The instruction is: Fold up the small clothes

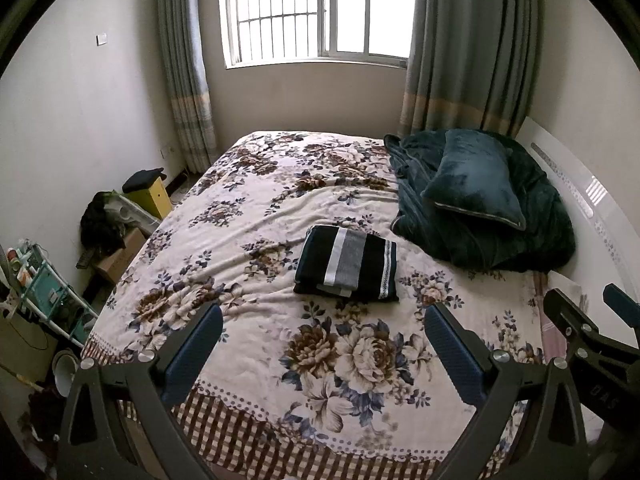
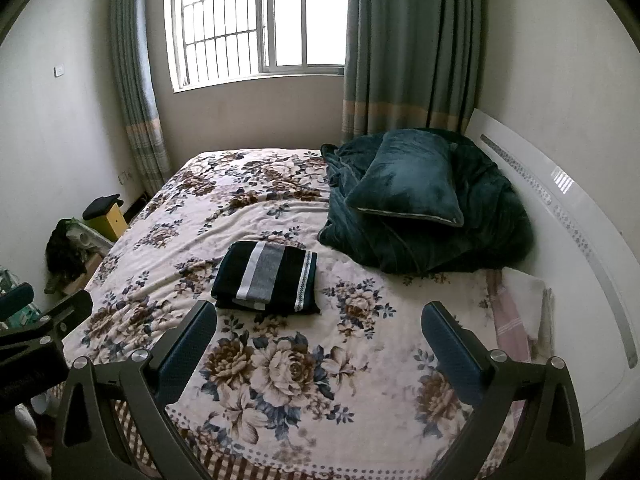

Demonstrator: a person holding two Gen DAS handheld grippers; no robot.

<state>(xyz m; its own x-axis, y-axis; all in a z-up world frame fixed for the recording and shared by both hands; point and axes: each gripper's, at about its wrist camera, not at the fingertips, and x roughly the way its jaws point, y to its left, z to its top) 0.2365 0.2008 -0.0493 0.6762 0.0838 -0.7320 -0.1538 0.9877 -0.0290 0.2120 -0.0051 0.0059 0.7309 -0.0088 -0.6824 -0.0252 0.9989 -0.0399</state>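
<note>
A folded black garment with white and grey stripes (image 1: 348, 266) (image 2: 267, 278) lies flat in the middle of the floral bedspread (image 1: 256, 216) (image 2: 188, 216). My left gripper (image 1: 324, 344) hovers open above the near part of the bed, well short of the garment, with nothing between its blue pads. My right gripper (image 2: 320, 340) is open too, empty, just behind the garment's near edge. In the left wrist view the right gripper's frame (image 1: 592, 332) shows at the right edge; in the right wrist view the left gripper's frame (image 2: 36, 332) shows at the left edge.
A dark teal quilt with a pillow (image 1: 480, 196) (image 2: 408, 196) is heaped at the far right by the white headboard (image 2: 560, 216). A pink cloth (image 2: 512, 324) lies at the bed's right edge. Boxes, a yellow stool (image 1: 152, 196) and a rack (image 1: 44, 292) crowd the floor at the left.
</note>
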